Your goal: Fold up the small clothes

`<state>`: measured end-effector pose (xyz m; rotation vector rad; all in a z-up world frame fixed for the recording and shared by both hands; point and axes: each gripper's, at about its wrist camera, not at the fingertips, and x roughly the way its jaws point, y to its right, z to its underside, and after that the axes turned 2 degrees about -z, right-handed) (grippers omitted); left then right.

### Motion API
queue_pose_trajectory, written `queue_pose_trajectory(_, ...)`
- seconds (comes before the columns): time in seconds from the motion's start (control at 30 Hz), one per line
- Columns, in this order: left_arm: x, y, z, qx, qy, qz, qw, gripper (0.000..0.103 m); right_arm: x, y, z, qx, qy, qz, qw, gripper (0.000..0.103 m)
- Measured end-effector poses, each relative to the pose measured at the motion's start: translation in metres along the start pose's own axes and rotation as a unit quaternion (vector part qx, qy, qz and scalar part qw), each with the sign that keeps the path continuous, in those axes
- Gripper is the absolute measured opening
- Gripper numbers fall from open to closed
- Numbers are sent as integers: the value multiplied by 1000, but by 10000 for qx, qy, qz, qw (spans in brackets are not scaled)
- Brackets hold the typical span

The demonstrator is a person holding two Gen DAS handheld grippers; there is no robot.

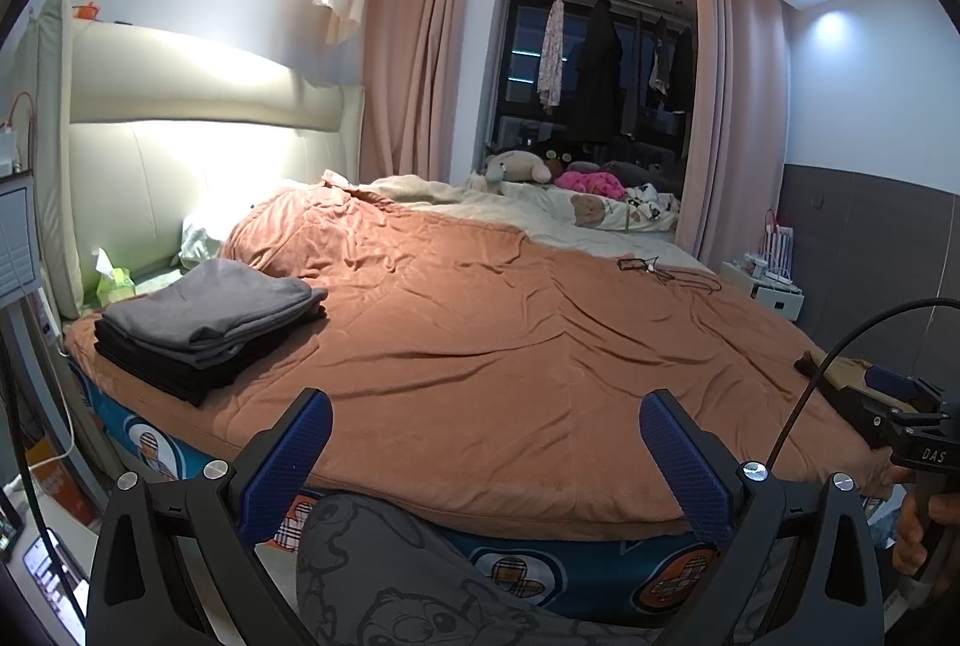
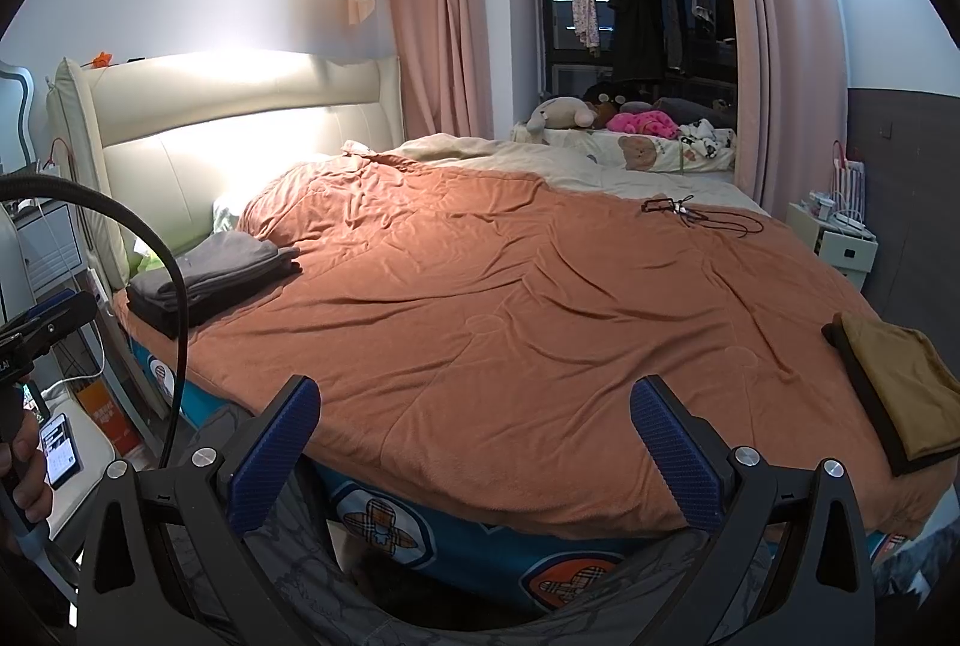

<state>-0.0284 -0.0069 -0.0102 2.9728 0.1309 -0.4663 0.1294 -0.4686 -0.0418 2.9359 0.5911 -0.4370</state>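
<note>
Both tools, the left gripper (image 1: 486, 457) and right gripper (image 2: 474, 445), are wide open, holding nothing. Left: a neat folded pile (image 1: 210, 325). Far right: a brown cloth (image 2: 900, 394), maybe next.

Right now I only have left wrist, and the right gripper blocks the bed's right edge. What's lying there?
Observer: A folded tan garment, lying flat on top of a black garment, at the near right corner of the bed.
Operator: Is the right gripper holding anything?
Observer: No. The right gripper is wide open, with only the orange cover showing between its fingers.
</note>
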Motion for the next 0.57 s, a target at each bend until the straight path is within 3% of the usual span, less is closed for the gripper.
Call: queue_pose_trajectory(0.57,-7,3,-4,55,49,4,10000,103,3,3,0,6,-64,1,10000,103)
